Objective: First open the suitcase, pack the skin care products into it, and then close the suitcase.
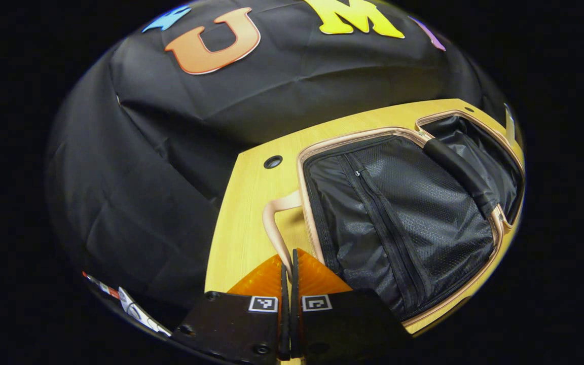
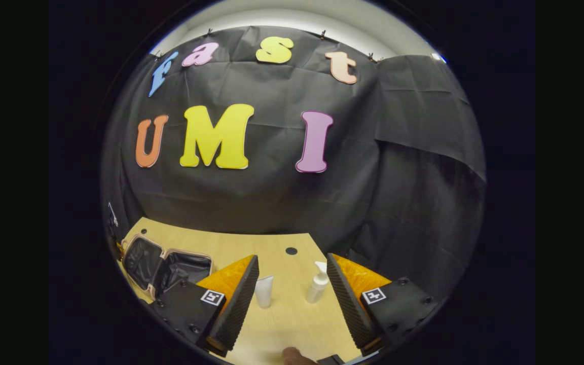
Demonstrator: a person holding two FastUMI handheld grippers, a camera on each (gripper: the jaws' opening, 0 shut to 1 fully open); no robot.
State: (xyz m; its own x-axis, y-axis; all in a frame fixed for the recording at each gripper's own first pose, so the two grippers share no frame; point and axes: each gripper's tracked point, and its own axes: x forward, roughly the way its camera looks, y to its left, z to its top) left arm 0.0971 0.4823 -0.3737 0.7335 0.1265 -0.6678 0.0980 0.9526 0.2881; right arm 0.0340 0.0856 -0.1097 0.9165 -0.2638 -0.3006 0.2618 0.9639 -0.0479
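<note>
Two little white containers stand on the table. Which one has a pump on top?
The pump bottle, the one beside the right gripper's right-hand finger. The tube next to it is plain and flat-topped, with no nozzle.

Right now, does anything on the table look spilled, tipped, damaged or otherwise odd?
Nothing stands out. The suitcase lies open flat on the table, its lining zipped and intact. The white tube and pump bottle both stand upright, apart, with no spill around them.
</note>
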